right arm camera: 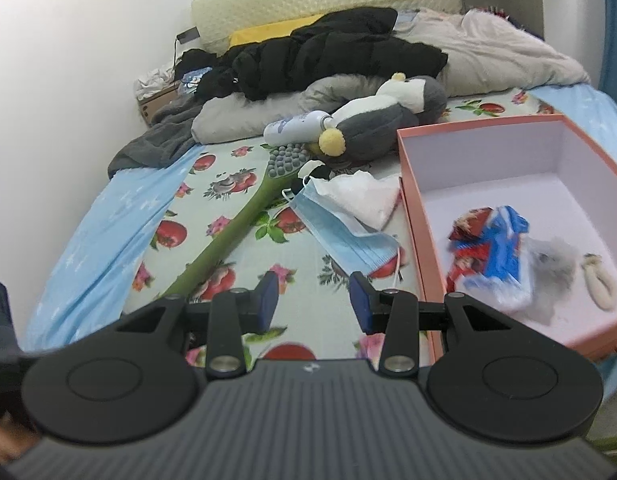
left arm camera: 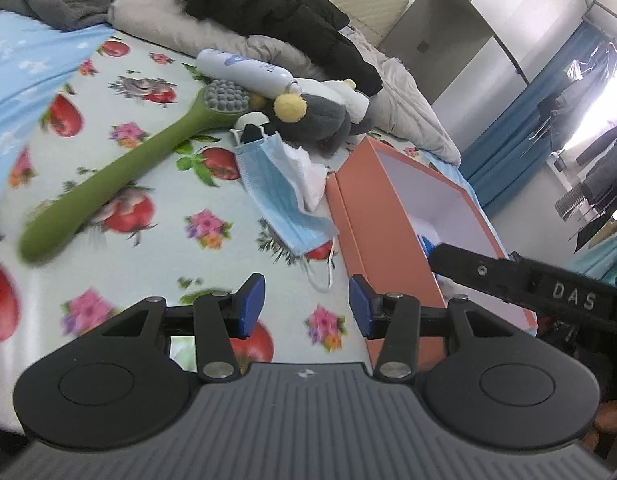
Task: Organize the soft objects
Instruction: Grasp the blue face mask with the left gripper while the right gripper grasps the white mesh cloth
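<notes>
An open orange box (left arm camera: 372, 216) (right arm camera: 412, 200) sits on the bed at the right. In it lie a red and blue soft item (right arm camera: 488, 244), a grey fluffy item (right arm camera: 552, 264) and a cream loop (right arm camera: 598, 282). A blue face mask (left arm camera: 282, 204) (right arm camera: 344, 234) lies left of the box over a white tissue (left arm camera: 308, 172) (right arm camera: 364, 196). A grey and white plush penguin (left arm camera: 320, 116) (right arm camera: 380, 124) lies behind them. My left gripper (left arm camera: 306, 306) is open and empty above the sheet near the box corner. My right gripper (right arm camera: 313, 300) is open and empty in front of the mask.
A green long-handled massager (left arm camera: 120, 168) (right arm camera: 236, 224) and a white bottle (left arm camera: 244, 68) (right arm camera: 296, 126) lie on the floral sheet (left arm camera: 156, 248). Black jacket (right arm camera: 328, 48), grey pillow and blankets pile up at the back. The other gripper's black arm (left arm camera: 528, 280) crosses over the box.
</notes>
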The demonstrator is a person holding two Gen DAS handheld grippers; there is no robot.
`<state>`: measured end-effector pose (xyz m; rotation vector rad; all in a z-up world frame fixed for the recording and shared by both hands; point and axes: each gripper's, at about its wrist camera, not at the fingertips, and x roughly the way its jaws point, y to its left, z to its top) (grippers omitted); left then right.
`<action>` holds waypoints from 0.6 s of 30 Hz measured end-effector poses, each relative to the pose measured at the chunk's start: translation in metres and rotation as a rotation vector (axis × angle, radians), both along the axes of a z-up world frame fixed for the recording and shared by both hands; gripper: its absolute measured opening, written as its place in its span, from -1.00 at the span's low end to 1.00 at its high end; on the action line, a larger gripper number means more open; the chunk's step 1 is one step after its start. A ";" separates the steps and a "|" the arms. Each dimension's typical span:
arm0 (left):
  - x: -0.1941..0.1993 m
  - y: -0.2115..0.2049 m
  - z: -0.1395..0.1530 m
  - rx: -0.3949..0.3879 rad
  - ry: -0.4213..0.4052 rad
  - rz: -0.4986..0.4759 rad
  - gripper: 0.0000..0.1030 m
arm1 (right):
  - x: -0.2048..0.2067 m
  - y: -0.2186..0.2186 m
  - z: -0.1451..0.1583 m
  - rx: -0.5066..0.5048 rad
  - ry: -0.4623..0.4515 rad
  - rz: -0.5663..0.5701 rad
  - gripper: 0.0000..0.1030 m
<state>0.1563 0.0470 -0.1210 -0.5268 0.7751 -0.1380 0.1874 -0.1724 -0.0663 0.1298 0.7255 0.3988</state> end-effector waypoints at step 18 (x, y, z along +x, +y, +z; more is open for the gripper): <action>0.154 0.009 -0.101 -0.238 0.018 0.014 -0.10 | 0.173 0.034 -0.056 0.065 0.147 0.072 -0.17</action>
